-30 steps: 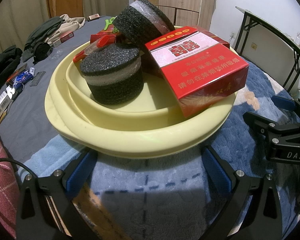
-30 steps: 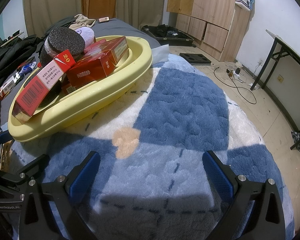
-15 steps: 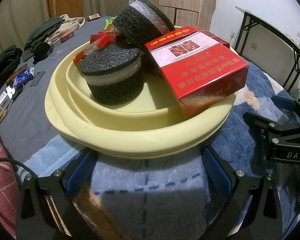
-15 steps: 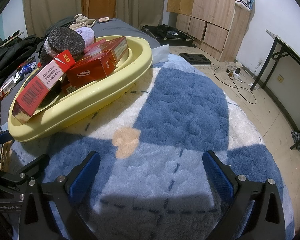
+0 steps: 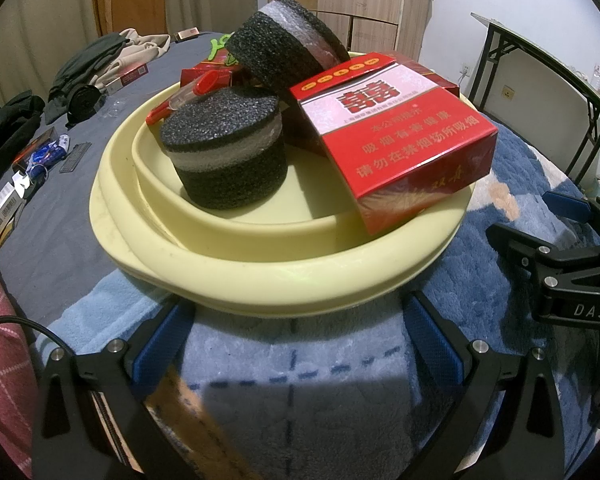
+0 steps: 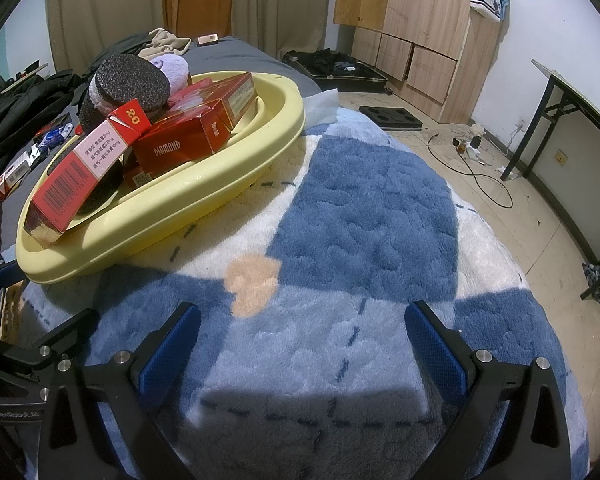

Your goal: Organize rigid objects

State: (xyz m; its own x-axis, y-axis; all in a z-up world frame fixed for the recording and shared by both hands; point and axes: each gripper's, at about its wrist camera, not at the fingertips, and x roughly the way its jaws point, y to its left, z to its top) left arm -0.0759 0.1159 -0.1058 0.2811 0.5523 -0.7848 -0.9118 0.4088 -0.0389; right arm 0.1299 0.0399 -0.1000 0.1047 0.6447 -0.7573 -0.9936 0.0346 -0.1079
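A pale yellow basin sits on a blue and white fleece blanket. It holds two black foam cylinders, one upright and one tilted, several red cartons and a red pen. My left gripper is open just in front of the basin's near rim, with nothing between its fingers. Over bare blanket to the right of the basin, my right gripper is open and holds nothing; its body shows in the left wrist view.
Small boxes and clutter lie on the grey sheet left of the basin, with clothes beyond. A folding table stands at the right, a wooden wardrobe behind, and cables on the floor.
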